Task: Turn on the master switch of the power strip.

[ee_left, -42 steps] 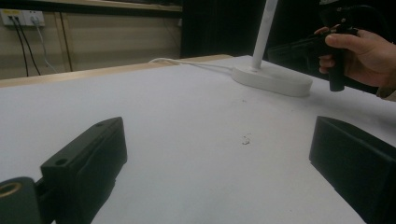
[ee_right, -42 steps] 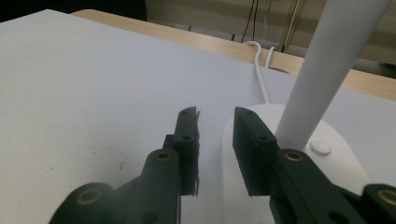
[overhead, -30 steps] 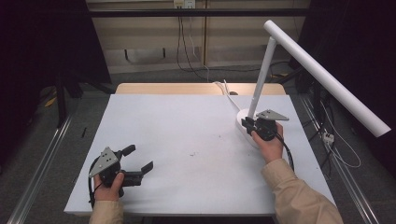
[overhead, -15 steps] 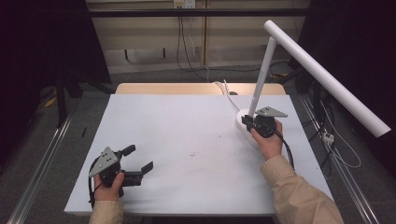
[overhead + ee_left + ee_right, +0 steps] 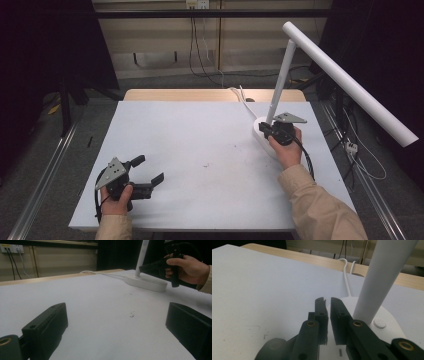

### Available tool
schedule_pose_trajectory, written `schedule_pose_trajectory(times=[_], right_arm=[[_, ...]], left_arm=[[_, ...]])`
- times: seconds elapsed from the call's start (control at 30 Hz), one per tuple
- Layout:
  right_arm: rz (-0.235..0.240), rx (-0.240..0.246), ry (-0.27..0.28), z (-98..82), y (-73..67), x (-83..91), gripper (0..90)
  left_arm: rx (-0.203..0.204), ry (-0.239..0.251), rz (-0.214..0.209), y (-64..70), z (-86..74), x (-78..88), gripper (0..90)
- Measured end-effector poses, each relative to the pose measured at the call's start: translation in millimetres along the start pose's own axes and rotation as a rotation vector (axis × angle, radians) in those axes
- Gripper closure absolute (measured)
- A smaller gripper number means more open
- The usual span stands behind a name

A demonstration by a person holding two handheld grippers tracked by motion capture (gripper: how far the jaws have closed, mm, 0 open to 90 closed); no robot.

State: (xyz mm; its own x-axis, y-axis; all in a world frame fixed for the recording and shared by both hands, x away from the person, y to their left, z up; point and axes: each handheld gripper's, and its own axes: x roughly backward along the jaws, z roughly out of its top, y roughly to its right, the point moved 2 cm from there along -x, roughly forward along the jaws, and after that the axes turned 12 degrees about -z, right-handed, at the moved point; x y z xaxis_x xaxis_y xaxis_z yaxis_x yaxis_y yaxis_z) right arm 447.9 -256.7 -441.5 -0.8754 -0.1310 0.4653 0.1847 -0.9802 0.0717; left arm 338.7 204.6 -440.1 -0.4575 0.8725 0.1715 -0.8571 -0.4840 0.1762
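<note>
Lamp point(image 5: 280, 80) is seen at right centre of the high view, base point(image 5: 261, 131) on the white table point(image 5: 200, 150). Right gripper point(image 5: 327, 305) is held over the base beside the pole; jaws have just been closing, nearly pressed together, nothing between. Left gripper point(image 5: 150, 172), lower left, is spread wide, nothing gripped.
</note>
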Motion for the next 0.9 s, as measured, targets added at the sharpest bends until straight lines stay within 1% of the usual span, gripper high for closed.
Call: schedule_pose_trajectory(times=[0.07,0.27,0.4,0.57,0.9], right_arm=[[-0.001,-0.008,-0.003,-0.5,0.8,-0.6,85.3],[-0.009,-0.01,-0.015,-1.9,3.8,-3.3,88.0],[-0.016,-0.011,-0.022,-4.2,5.4,-6.4,90.0],[-0.02,-0.009,-0.035,-6.3,5.5,-9.8,90.0],[-0.029,-0.005,-0.04,-6.4,5.7,-13.7,90.0]], left_arm=[[0.004,0.002,0.0,0.4,-0.1,-0.3,3.9],[-0.001,-0.007,-0.002,0.2,-0.4,-1.0,3.9],[0.001,-0.002,-0.004,0.0,-0.4,-1.4,3.9],[0.0,-0.006,-0.001,-0.5,-0.6,-0.7,3.9],[0.001,-0.009,-0.001,-0.7,-0.8,-0.3,3.9]])
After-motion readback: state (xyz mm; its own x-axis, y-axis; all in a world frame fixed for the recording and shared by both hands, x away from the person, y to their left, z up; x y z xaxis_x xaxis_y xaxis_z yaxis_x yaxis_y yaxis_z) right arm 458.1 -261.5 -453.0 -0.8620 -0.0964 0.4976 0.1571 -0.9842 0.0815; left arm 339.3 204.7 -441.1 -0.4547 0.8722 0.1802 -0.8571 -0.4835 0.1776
